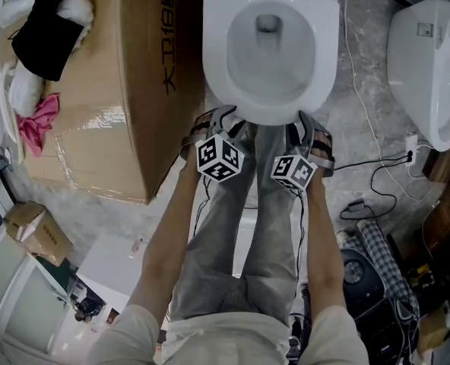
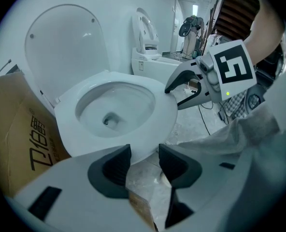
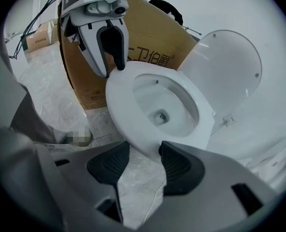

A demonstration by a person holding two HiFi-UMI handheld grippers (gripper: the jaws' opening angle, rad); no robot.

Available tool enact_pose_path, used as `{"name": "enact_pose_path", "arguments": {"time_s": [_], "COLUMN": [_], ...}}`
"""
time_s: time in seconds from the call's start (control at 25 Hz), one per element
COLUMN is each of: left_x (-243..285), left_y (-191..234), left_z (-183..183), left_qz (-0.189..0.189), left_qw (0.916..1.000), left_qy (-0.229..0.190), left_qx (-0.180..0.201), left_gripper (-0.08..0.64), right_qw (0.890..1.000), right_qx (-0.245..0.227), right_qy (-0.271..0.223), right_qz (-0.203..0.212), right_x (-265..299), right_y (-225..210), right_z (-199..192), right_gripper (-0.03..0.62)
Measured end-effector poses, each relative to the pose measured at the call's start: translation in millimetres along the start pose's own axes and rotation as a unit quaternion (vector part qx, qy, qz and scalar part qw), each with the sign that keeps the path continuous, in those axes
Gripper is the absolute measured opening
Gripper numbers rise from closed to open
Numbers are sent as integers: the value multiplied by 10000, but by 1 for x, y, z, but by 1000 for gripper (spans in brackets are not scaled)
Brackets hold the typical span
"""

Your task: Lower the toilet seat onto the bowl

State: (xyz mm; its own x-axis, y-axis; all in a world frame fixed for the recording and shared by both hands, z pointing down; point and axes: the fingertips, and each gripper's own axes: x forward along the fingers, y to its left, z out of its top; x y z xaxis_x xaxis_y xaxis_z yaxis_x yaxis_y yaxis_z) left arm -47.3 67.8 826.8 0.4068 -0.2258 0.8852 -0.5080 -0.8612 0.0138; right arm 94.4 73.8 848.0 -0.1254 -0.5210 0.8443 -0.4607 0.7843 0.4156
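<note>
Left of the bowl [image 1: 270, 116] stands a cardboard box [image 1: 96, 90], close against its side. My left hand-held gripper [image 1: 223, 115] hangs just off the bowl's front rim, on its left. Its jaws are wide apart, with only floor showing between them in the left gripper view [image 2: 144, 161]. The toilet seat [image 1: 216, 55] looks to me already down, lying flat on the bowl, while the lid [image 2: 65, 42] stands upright behind it. I judge the seat to be a stiff, glossy plastic ring, fairly light and hinged behind the bowl. It should be slick under rubber pads and likely to bang or crack if let fall. The best hold would be its front edge, farthest from the hinge, with one pad above and one below. My right hand-held gripper [image 1: 308, 124] sits just off the bowl's front rim, on its right. It is equally wide and empty, and the seat's edge lies just beyond its pads [image 3: 179, 166]. Right of the bowl, well apart, a second toilet [image 1: 430, 67] is cut off by the frame. The hinges are out of sight in the head view. I cannot pick out the seam between seat and bowl, so I cannot confirm it rests fully, nor whether it has a soft-close damper.
</note>
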Motion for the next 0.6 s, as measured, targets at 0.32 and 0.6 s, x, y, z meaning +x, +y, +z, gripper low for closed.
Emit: {"name": "enact_pose_path", "arguments": {"time_s": [0.32,0.6], "left_x": [15,22], "left_y": [0,-2], "left_z": [-8,-16], "left_qz": [-85,-136], "left_qw": [9998,9996], "left_qy": [169,245], "left_qx": [-21,-70], "left_gripper": [199,199], "right_qw": [9997,9995], "right_qx": [-20,-56], "right_qy": [97,100], "right_qz": [233,281], "right_x": [14,19], "right_y": [10,13], "right_z": [-7,-9], "right_gripper": [210,209]}}
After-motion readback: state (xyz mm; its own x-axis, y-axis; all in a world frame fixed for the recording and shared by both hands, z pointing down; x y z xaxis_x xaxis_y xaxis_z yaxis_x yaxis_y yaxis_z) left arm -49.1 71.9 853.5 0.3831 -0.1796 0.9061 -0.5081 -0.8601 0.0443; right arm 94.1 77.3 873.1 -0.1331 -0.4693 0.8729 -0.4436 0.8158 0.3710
